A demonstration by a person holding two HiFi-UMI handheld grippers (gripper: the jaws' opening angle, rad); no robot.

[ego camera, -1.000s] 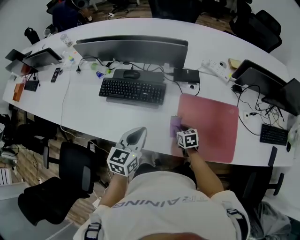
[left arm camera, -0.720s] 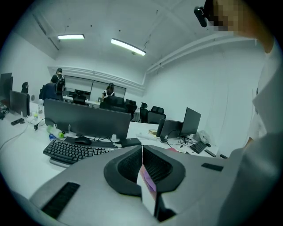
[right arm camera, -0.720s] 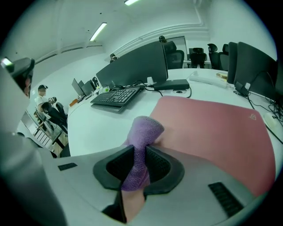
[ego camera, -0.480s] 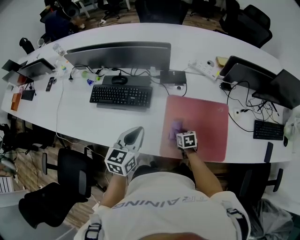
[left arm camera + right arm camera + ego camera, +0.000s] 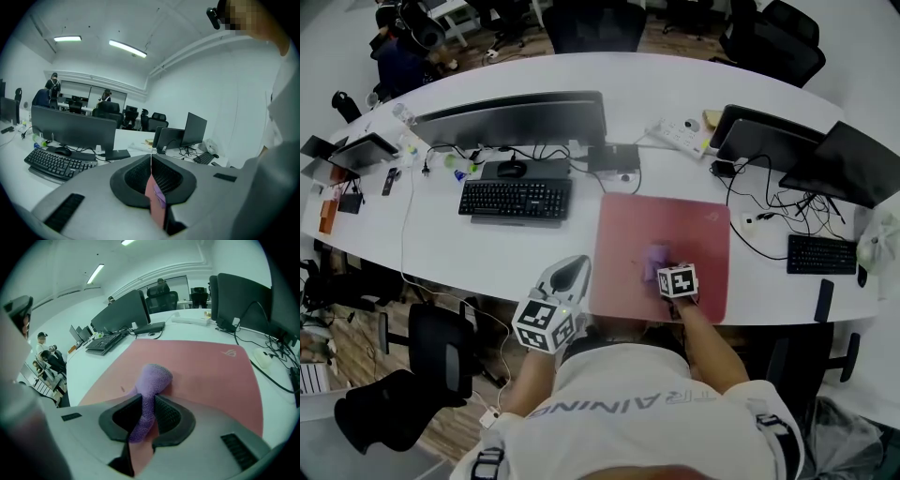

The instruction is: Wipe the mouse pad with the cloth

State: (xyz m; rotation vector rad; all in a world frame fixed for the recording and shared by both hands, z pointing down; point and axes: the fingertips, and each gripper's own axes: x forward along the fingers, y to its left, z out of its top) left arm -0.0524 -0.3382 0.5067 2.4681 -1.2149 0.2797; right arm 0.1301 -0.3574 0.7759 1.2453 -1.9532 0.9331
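On smooth pink pad (image 5: pixel 211 371), fuzzy lilac cloth (image 5: pixel 154 378)

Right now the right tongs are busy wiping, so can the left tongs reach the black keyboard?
Probably yes: the left tongs hang shut and empty at the desk edge, with only bare desk before the keyboard.

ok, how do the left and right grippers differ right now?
Load: the right gripper is shut on the purple cloth; the left gripper is shut with nothing between its jaws.
Place: the right gripper holds the cloth on the red mouse pad; the left gripper is off the pad, to its left, by the desk's near edge.
Shared: both carry a marker cube.
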